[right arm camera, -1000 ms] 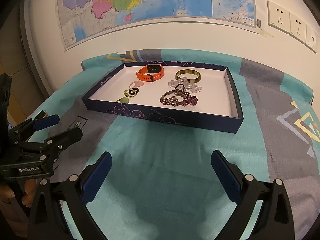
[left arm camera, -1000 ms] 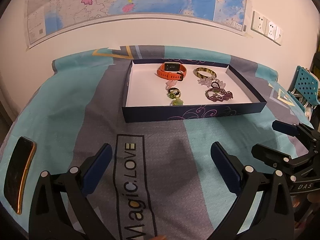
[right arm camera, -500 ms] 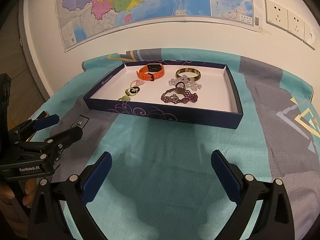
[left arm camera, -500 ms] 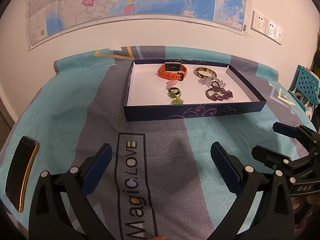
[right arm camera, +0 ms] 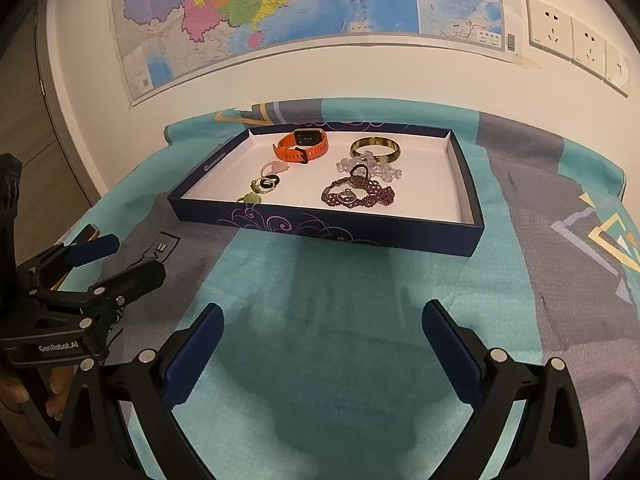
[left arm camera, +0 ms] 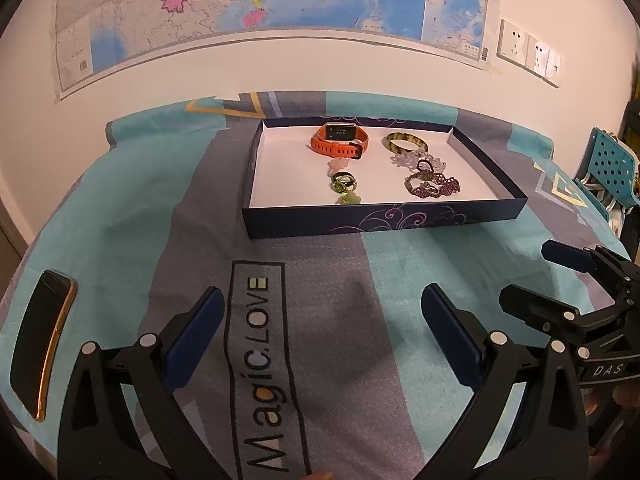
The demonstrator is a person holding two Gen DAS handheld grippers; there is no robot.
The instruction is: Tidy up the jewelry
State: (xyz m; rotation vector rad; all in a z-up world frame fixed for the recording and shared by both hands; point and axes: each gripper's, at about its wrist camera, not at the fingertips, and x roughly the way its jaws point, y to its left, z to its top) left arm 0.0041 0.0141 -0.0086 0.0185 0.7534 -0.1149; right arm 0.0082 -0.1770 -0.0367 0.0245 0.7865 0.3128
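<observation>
Both the left gripper (left arm camera: 320,332) and the right gripper (right arm camera: 322,344) hover empty over the cloth (right arm camera: 320,280), jaws wide apart, a stance that suggests readiness rather than a grasp. Well ahead of both jaw pairs, the jewelry lies together in a shallow tray (left arm camera: 384,224): watch (left arm camera: 340,142), bangle (left arm camera: 405,143), beaded bracelet (left arm camera: 432,186), rings (left arm camera: 345,182). A phone (left arm camera: 42,340) rests left of the left jaws, apart from the work.

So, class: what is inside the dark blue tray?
Inside the tray: orange watch, bangle, clear beads, purple bracelet, green rings. Anything beneath them is hidden.
</observation>
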